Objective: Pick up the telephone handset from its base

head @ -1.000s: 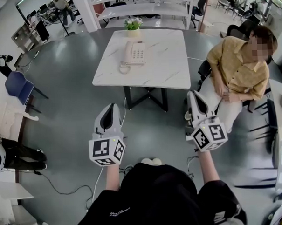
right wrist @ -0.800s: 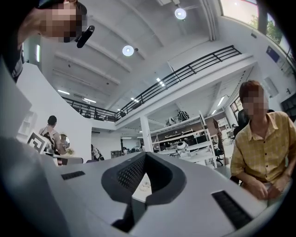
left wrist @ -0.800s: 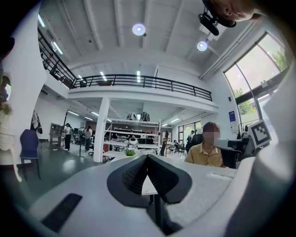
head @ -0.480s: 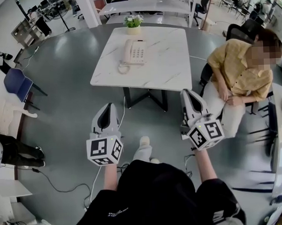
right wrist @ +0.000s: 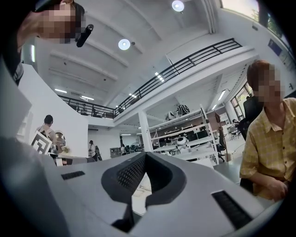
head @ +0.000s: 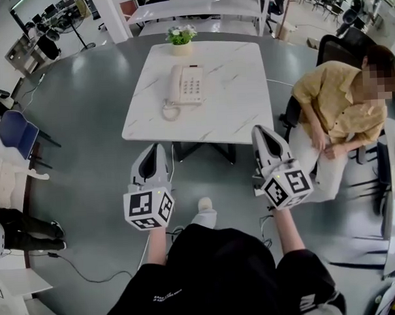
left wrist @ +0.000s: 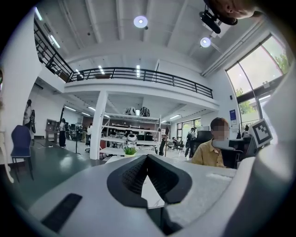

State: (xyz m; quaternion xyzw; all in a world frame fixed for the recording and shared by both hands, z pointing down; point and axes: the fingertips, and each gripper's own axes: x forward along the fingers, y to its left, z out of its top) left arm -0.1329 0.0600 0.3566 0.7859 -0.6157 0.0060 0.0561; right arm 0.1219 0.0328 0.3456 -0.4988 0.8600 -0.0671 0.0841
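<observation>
Handset (head: 175, 85) is seen seated on the telephone base (head: 191, 82), mid-counter (head: 241, 106); nothing has been lifted, so the whole grab is left. Left claw (head: 154, 152) and right claw (head: 262, 134) are pressed together, empty, near the counter's front edge and well apart from the phone. Coiled cord (head: 168, 110) lies just beside the base and a potted plant (head: 181, 35) behind it, with a seated person (head: 339, 108) at right; the approach is judged unobstructed.

One table (head: 240, 96) out there, carrying one phone (head: 186, 84) and one plant (head: 180, 35) at its far edge. Two grippers near us, left gripper (head: 156, 149) and right gripper (head: 259, 131); one seated person (head: 339, 105) right, one blue chair (head: 13, 131) left.
</observation>
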